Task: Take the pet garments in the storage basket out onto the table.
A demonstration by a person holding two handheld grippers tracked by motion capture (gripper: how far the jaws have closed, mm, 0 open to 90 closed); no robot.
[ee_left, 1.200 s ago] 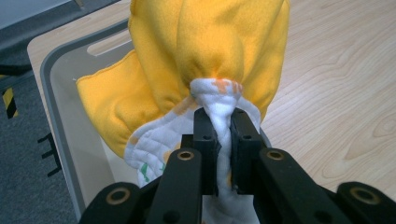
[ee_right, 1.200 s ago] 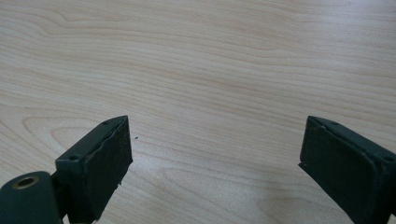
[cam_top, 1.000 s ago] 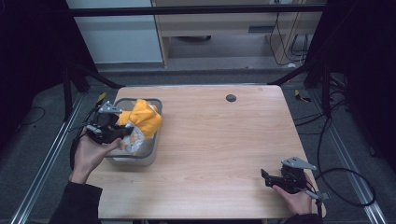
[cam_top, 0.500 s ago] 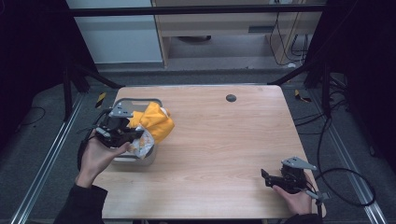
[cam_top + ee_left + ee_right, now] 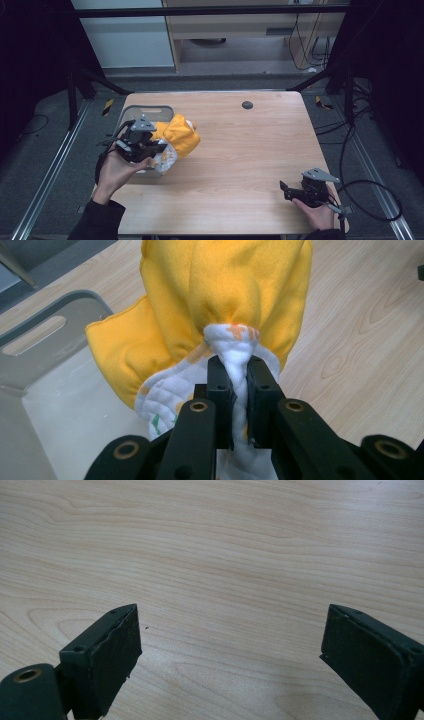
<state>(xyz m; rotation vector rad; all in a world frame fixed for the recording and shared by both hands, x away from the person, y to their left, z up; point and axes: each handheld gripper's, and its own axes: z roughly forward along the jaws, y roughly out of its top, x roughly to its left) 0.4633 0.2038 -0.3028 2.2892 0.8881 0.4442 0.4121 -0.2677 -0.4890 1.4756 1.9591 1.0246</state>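
the left gripper (image 5: 159,148) sits at the left side of the wooden table (image 5: 260,150), held up in the person's left hand (image 5: 116,171), and its two black jaws are pressed together on a bunched fold of a yellow cloth (image 5: 179,135). in the left gripper view the left gripper (image 5: 239,385) pinches a twisted white quilted edge of the yellow cloth (image 5: 220,295), which balloons out beyond the jaws in soft yellow folds; the white lining shows orange and green printed marks near the jaws. the cloth hangs lifted from the gripper, partly over the right rim of a grey plastic bin (image 5: 131,111) and partly over the bare table just beside it. in the left gripper view the grey plastic bin (image 5: 45,340) lies below and to the left of the cloth, with a slot handle cut into its rim and a pale inside floor. the right gripper (image 5: 286,190) rests low near the front right corner of the table, in the person's right hand (image 5: 316,215), well apart from the cloth and the bin. in the right gripper view the right gripper (image 5: 230,652) has its jaws spread wide with nothing between them, just bare wood grain beneath. a small dark round disc (image 5: 247,105) sits on the table near the far edge.
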